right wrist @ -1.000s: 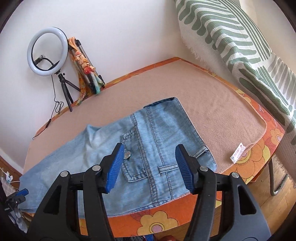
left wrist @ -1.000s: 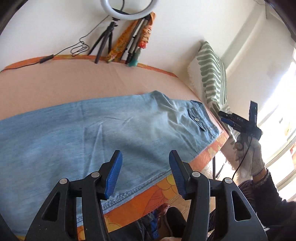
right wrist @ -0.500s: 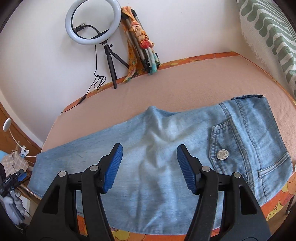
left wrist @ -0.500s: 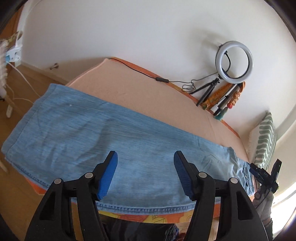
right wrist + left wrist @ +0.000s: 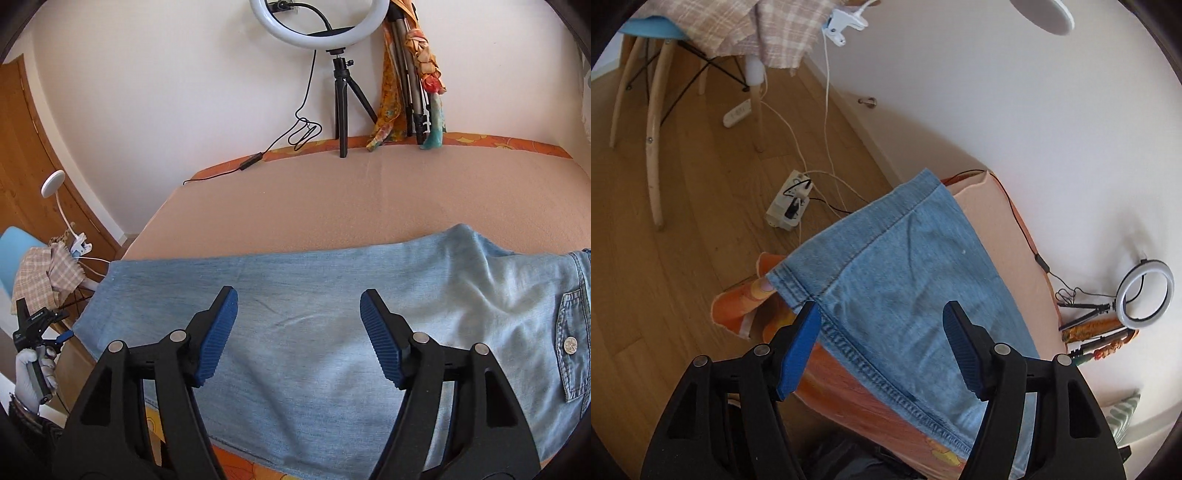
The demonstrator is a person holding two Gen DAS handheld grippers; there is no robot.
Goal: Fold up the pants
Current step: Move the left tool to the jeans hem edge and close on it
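The light blue denim pants (image 5: 332, 332) are lying flat along the near edge of the peach-covered worktop (image 5: 369, 195), hem end overhanging. The left hand-held gripper (image 5: 882, 350) and right hand-held gripper (image 5: 299, 332) are hovering above them, jaws spread, having just been opening, gripping nothing.

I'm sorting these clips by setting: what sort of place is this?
Most likely a room in a home, perhaps used for filming. The jeans lie on a cloth-covered table against a white wall, a ring light stands on it, and a chair stands on the wooden floor.
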